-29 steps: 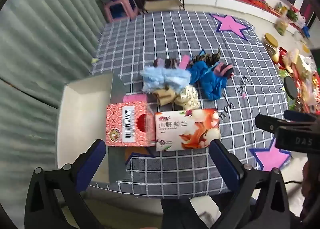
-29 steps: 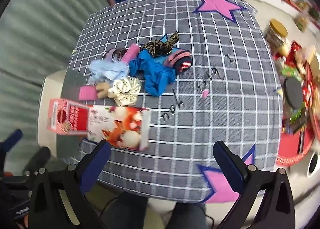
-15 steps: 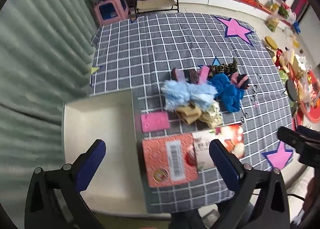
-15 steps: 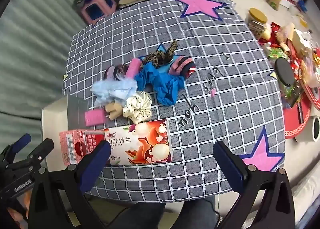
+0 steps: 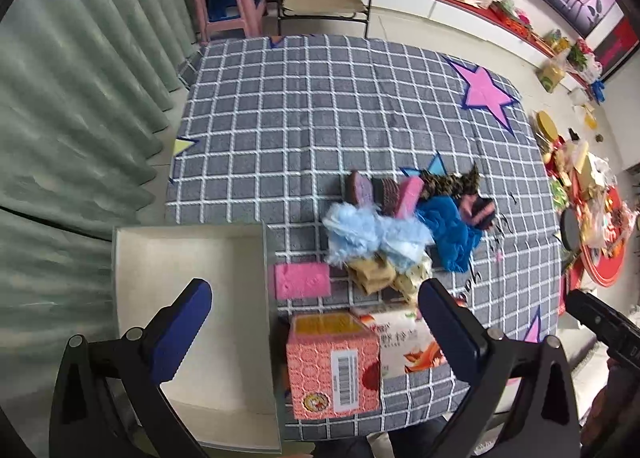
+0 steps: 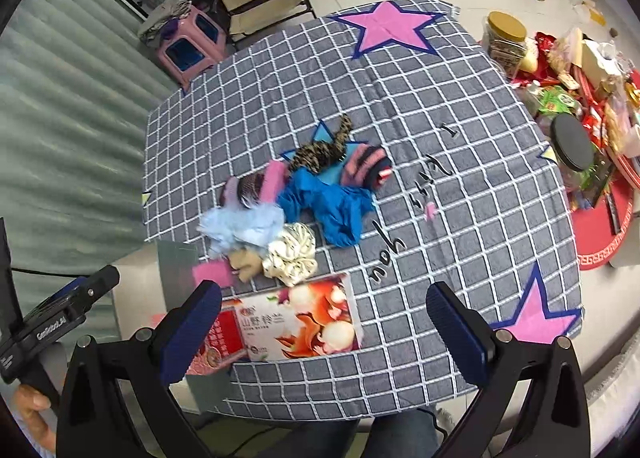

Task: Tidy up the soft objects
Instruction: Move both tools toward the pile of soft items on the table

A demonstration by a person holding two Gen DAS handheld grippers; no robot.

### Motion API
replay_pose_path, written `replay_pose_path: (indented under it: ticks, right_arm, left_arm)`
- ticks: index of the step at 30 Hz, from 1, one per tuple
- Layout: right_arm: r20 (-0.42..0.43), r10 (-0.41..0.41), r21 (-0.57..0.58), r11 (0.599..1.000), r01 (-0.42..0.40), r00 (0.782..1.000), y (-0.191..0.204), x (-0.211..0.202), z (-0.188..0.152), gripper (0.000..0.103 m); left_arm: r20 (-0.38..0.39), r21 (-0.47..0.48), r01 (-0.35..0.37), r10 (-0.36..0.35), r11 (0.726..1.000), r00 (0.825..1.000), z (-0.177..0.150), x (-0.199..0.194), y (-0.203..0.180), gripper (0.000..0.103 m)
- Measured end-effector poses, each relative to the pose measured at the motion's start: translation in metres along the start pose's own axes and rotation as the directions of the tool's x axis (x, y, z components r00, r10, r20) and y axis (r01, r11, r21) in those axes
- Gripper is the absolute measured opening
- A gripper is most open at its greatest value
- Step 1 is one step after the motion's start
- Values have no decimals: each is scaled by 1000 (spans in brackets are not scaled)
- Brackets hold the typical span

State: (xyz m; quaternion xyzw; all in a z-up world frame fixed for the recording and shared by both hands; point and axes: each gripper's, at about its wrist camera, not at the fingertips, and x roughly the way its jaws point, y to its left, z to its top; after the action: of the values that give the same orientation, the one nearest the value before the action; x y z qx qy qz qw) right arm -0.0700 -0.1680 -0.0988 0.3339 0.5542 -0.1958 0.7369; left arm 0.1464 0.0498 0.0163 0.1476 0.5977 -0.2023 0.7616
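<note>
Both grippers, left (image 5: 316, 312) and right (image 6: 324, 316), hang spread and unladen above two cartons (image 6: 298, 322); one reads "山野铃兰".

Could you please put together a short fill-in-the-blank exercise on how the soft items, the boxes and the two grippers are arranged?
1. The white box at the table's edge is ____ inside.
2. The pink sponge lies flat between the white box and the ____ scrunchie.
3. Both the left gripper and the right gripper hold ____.

Missing words: empty; tan; nothing
</note>
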Motion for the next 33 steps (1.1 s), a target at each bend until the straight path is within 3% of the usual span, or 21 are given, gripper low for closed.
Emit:
replay_pose_path:
  ticks: [7,12,18,24,29,33]
  right_arm:
    - [-12,-28,-48,998,27,1000,-8,5,22,103]
    - [-65,-42,-36,999,40,997,-26,27,26,103]
    - [-138,-61,-31,998,57,989,-42,59,24,103]
    - [-157,-93,-53,995,86,983,-45,91,45,103]
    - [-148,-114,-60,993,106,982,-47,113,73,103]
    - [-149,-134,-43,991,129,980,-54,133,93,103]
  left_arm:
    - [-56,-37,-28,26,999,998,14,15,7,103]
    - [-93,-16,-65,63,998,994,25,37,-8,103]
    - [-143,11,-81,82,997,986,48,78,-32,103]
    - [-172,6,-72,72,997,983,78,121,-44,103]
    - [-156,19,-120,121,993,980,101,155,-52,103]
    - [-190,37,-168,172,985,967,116,195,-53,103]
